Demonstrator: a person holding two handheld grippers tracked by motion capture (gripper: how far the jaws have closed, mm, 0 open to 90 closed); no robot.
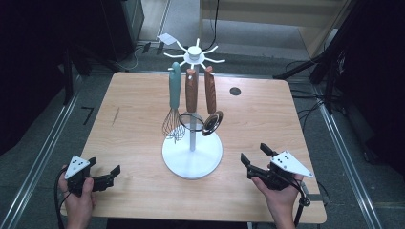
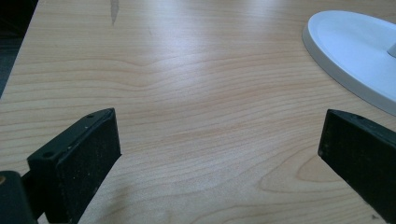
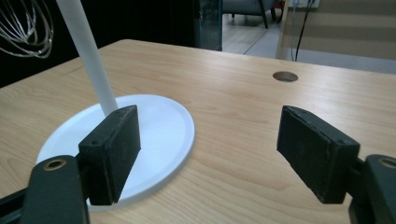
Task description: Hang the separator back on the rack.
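High view: we are holding the left tool (image 1: 106, 177) and the right tool (image 1: 253, 159) near the worktop's (image 1: 143, 95) near edge, both spread and empty. We are counting three utensils hanging on one white rack (image 1: 192, 157) at the worktop's centre: one whisk (image 1: 174, 107) and two wooden-handled utensils (image 1: 200, 93). A careless reach risks swinging neighbouring utensils or tipping the rack.

We saw the table (image 1: 143, 124) evenly lit from overhead, its surroundings falling dark, a pale sheen on the wood in the left gripper view (where the near jaws blurred), and the whisk (image 3: 25, 28) soft, out of focus.
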